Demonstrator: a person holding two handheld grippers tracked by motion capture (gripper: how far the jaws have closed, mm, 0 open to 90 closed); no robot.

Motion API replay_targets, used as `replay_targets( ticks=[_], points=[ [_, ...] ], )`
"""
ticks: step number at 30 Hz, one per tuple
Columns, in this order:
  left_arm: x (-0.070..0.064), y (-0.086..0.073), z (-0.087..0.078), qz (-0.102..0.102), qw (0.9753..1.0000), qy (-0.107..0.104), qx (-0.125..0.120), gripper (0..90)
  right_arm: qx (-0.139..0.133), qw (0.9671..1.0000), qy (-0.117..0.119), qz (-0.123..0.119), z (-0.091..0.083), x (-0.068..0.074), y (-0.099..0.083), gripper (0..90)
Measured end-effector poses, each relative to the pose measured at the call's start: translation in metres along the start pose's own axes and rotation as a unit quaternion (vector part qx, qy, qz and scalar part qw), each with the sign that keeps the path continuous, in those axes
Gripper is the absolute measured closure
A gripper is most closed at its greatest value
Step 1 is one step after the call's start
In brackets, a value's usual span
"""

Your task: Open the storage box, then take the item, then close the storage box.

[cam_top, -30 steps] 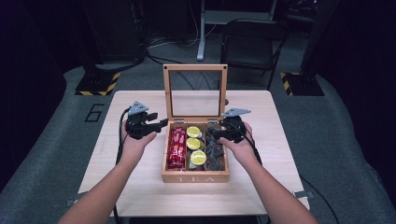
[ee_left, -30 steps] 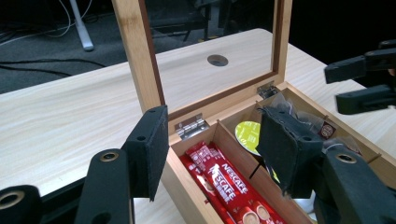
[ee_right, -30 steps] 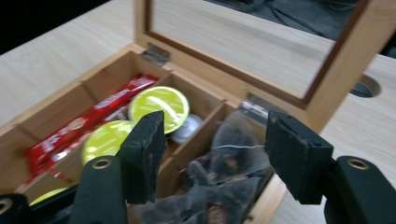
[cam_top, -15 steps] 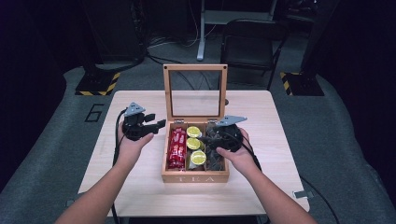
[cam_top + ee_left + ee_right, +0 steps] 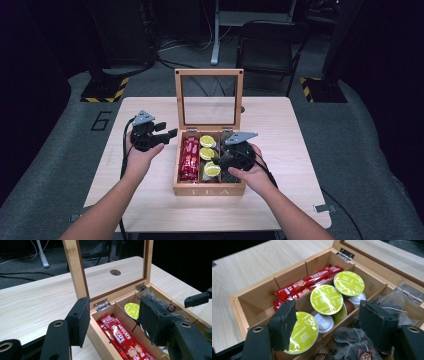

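Box (image 5: 209,190) of pale wood sits mid-table (image 5: 280,130) before us, its glazed lid (image 5: 208,98) upright; red Nescafé sticks (image 5: 189,159) fill the left compartment, green-lidded capsules (image 5: 207,154) the middle, dark tea bags (image 5: 352,340) the right. Our right gripper (image 5: 220,161) hovers over the capsules, jaws apart, empty. Our left gripper (image 5: 170,135), likewise spread and empty, hangs just beside the box's left wall.

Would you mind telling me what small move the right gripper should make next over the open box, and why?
Probably lower the right gripper a little and close on the nearest green-lidded capsule. Its jaws stand open over the wooden box, straddling the middle compartment, with nothing between them. The capsule lies tilted against the divider, so a slow descent seems wise. The left gripper waits open beside the box.
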State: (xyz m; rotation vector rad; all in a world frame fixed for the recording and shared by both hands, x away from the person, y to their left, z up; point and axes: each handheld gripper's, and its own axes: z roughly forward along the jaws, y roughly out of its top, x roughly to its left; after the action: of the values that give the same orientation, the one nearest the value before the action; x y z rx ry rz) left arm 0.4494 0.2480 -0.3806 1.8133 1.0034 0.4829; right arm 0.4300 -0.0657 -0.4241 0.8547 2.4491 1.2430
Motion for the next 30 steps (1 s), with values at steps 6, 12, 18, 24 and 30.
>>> replay_targets(
  ticks=[6,12,18,24,30],
  points=[
    [-0.001,0.0,-0.002,0.001,1.0,-0.001,-0.001,42.6,0.008,1.0,0.006,-0.001,0.003,0.003,-0.004,30.3],
    [-0.002,0.0,-0.003,0.002,1.0,0.0,-0.002,42.6,0.011,0.9996,0.022,-0.012,0.006,0.013,-0.009,30.3],
    [-0.002,0.0,-0.005,0.002,1.0,0.001,-0.002,42.6,0.022,0.9991,0.028,-0.025,0.011,0.02,-0.012,30.3],
    [0.0,-0.001,-0.005,0.0,1.0,0.003,-0.001,42.6,0.024,0.9989,0.031,-0.024,0.017,0.023,-0.012,30.1],
    [0.001,-0.003,-0.007,-0.008,0.9999,0.005,-0.005,42.6,0.039,0.998,0.036,-0.034,0.023,0.026,-0.013,30.0]
  ],
)
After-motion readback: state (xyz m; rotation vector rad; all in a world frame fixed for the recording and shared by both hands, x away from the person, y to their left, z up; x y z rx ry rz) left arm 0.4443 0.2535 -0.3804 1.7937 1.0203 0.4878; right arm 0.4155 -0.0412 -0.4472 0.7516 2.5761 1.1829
